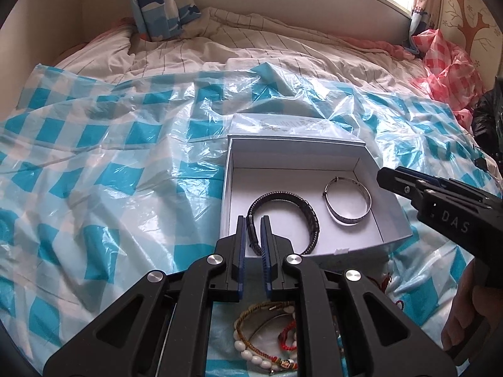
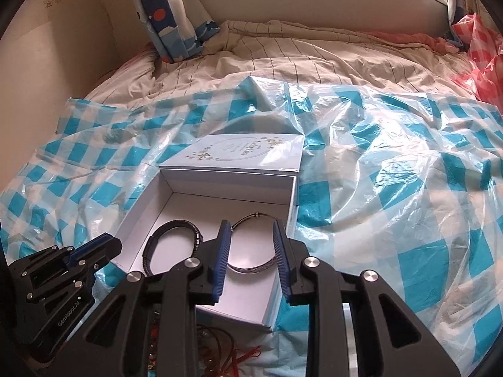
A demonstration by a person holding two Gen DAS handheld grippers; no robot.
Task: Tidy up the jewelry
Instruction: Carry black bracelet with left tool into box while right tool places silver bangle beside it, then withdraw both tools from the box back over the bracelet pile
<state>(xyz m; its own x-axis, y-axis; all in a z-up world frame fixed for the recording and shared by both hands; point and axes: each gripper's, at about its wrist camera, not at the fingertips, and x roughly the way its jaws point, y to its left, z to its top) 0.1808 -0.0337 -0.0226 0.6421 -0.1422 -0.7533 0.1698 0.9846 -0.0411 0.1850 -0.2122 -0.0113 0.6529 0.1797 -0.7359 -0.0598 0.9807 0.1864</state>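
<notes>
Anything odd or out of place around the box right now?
Nothing damaged. The box holds a dark bracelet and silver bangle; a tangled heap of beaded bracelets still lies outside, unsorted.

A dark bracelet [image 1: 283, 220] and a silver bangle [image 1: 347, 202] lie flat, apart, inside an open white box [image 1: 389, 188]; beaded bracelets [image 1: 267, 336] sit outside.

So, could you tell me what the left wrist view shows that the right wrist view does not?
Only the left wrist view shows the left gripper shut on the dark bracelet, a clear look at the loose beaded bracelets below it, and a hand holding the other tool. Only the right wrist view shows the right gripper with its jaws apart above the silver bangle, not pressing it. Both show the open white box, its lid and the blue checked plastic sheet.
</notes>
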